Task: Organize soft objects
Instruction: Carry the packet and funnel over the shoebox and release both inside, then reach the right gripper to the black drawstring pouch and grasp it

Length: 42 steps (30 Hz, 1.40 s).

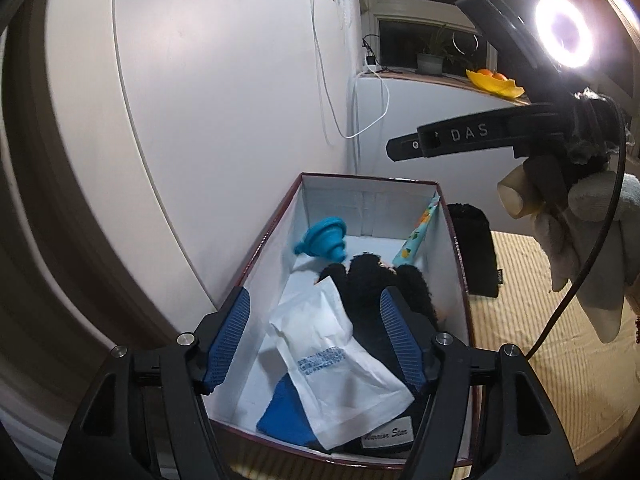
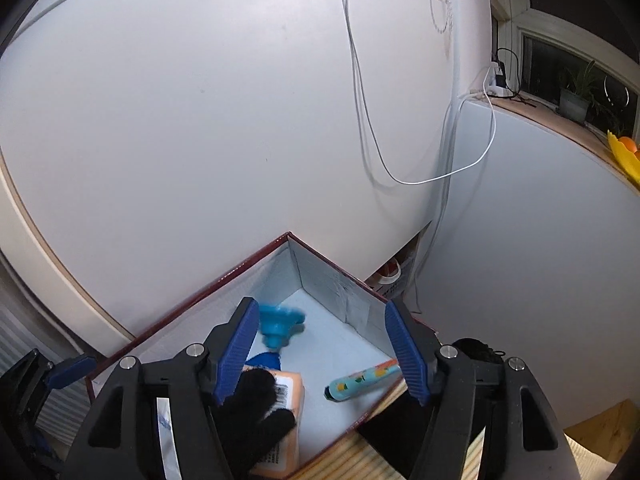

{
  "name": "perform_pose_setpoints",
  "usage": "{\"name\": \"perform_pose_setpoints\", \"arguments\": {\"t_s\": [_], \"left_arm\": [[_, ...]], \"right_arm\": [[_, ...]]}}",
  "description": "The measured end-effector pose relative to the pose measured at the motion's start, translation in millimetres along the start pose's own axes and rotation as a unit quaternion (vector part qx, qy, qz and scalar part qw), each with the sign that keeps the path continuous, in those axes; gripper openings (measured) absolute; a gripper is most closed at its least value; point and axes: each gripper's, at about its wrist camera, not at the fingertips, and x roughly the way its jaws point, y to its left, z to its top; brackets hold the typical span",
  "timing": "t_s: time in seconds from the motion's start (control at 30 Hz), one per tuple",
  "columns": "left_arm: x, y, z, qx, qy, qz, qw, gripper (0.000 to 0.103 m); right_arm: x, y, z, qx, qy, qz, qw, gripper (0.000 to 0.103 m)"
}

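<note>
An open cardboard box (image 1: 454, 240) with white inside walls and a dark red rim holds several soft things: a white packet (image 1: 320, 344), a black fuzzy glove (image 1: 368, 280), a blue cloth (image 1: 286, 412), a teal silicone funnel (image 1: 324, 240) and a floral tube (image 1: 418, 236). My left gripper (image 1: 316, 336) is open and empty, above the box's near end. In the right wrist view the box (image 2: 224, 280) shows the funnel (image 2: 280, 324), glove (image 2: 256, 404), an orange packet (image 2: 290, 396) and the tube (image 2: 360, 384). My right gripper (image 2: 320, 352) is open and empty above the box.
A black fuzzy item (image 1: 476, 248) lies on the woven mat (image 1: 560, 360) right of the box. The white wall (image 1: 220, 120) stands close behind. The other gripper and gloved hand (image 1: 576, 216) hang at the upper right under a ring light (image 1: 564, 32).
</note>
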Motion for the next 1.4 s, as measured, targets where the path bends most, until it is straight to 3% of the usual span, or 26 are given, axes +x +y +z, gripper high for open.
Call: {"name": "perform_pose_setpoints", "arguments": {"t_s": [0.23, 0.57, 0.87, 0.9, 0.97, 1.03, 1.2, 1.4], "left_arm": [[-16, -10, -2, -0.004, -0.009, -0.025, 0.9996, 0.068], [-52, -14, -25, -0.031, -0.011, -0.062, 0.9975, 0.069], [-65, -5, -37, -0.050, -0.006, -0.038, 0.9980, 0.070], [-65, -5, -37, -0.050, -0.006, -0.037, 0.9981, 0.070], [-67, -5, -36, -0.049, -0.009, -0.032, 0.9982, 0.070], [-66, -7, -35, -0.049, -0.008, -0.031, 0.9983, 0.070], [-61, -13, -30, -0.046, -0.004, -0.031, 0.9985, 0.070], [-57, -19, -27, -0.045, 0.001, -0.034, 0.9984, 0.070]], "right_arm": [[-16, -15, -9, -0.002, 0.002, -0.011, 1.000, 0.068], [-26, -77, -36, 0.034, 0.037, -0.038, 0.998, 0.069], [11, -147, -36, 0.123, 0.096, -0.014, 0.988, 0.068], [20, -156, -35, 0.135, 0.100, -0.011, 0.986, 0.068], [34, -166, -35, 0.147, 0.109, -0.009, 0.983, 0.045], [53, -173, -33, 0.152, 0.125, -0.009, 0.980, 0.029], [93, -177, -25, 0.131, 0.145, -0.031, 0.980, 0.028], [135, -175, -22, 0.114, 0.178, -0.022, 0.977, 0.028]]}}
